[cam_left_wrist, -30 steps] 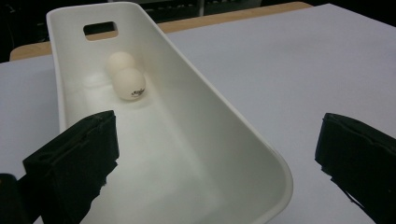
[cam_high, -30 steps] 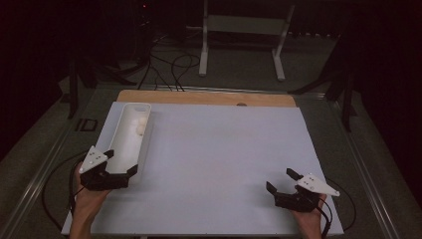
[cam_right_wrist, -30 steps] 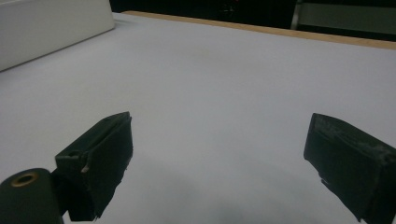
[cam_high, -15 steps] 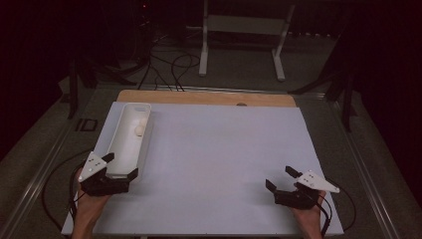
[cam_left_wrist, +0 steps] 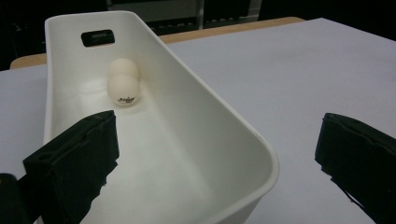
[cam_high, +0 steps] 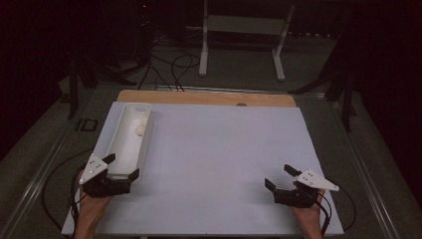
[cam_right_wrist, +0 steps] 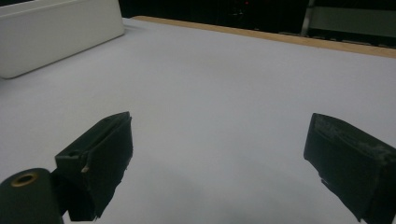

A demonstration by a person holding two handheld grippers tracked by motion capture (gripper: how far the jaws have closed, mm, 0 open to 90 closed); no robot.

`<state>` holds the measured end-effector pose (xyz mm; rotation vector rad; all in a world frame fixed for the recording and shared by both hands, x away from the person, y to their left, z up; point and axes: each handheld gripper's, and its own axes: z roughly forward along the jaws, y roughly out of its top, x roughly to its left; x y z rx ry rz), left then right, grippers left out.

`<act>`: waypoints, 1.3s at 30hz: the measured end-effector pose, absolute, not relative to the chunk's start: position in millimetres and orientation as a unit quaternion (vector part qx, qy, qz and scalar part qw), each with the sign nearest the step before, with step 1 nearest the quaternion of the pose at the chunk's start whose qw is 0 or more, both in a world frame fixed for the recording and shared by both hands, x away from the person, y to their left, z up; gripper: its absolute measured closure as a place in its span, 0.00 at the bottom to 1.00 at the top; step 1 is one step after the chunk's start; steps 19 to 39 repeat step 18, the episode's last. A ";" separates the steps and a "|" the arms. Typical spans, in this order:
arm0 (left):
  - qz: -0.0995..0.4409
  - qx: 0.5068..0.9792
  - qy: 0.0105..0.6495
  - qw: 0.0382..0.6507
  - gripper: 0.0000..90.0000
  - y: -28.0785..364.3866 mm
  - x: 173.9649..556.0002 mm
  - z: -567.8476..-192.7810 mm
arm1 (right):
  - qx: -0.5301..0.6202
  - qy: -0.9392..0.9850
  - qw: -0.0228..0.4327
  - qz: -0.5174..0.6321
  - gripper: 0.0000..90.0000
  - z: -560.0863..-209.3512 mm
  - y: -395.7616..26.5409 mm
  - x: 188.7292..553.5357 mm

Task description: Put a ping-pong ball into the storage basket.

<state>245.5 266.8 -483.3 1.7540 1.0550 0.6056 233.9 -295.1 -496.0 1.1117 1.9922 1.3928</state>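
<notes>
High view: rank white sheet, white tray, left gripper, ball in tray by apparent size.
1. white sheet, covering most of the table
2. white tray, long and narrow
3. left gripper, its jaws spread around the tray's near end
4. ball, a small pale blob in the tray. The left gripper view shows two balls there.

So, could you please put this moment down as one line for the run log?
left gripper: open, straddling near end of long white plastic bin | bin: two white table-tennis balls | right gripper: open over bare white tabletop
</notes>
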 end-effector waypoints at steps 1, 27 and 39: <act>0.249 0.721 0.433 0.481 0.00 266.9 245.6 -483.6 | 0.404 0.725 0.232 0.507 0.08 -496.1 -294.9 234.0; 0.254 0.726 0.433 0.470 0.00 268.6 244.5 -487.0 | 0.404 0.727 0.231 0.505 0.08 -497.5 -293.1 233.3; 0.254 0.726 0.433 0.470 0.00 268.6 244.5 -487.0 | 0.404 0.727 0.231 0.505 0.08 -497.5 -293.1 233.3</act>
